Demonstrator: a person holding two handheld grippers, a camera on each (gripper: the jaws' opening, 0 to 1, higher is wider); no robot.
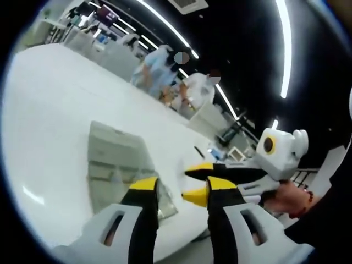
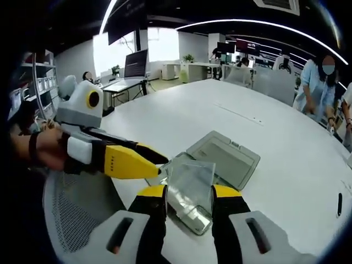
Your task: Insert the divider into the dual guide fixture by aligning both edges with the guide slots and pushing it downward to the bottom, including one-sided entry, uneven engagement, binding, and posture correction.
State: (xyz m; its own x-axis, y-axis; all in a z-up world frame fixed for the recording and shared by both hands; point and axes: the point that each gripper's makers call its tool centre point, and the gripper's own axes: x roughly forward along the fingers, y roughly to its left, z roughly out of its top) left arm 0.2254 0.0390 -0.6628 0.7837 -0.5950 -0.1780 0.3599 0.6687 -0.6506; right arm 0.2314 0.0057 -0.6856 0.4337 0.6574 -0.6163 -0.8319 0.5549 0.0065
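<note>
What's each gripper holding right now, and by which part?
The left gripper pinches the clear divider at its upper corner edge. The right gripper straddles the divider's lower part; its grip cannot be told.

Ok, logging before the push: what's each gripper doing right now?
Left gripper: jaws apart, one beside the clear divider; a grip cannot be told.
Right gripper: jaws apart either side of the divider; contact cannot be told.

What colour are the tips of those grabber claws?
Yellow on black jaws; clearest on the left gripper in the right gripper view.
</note>
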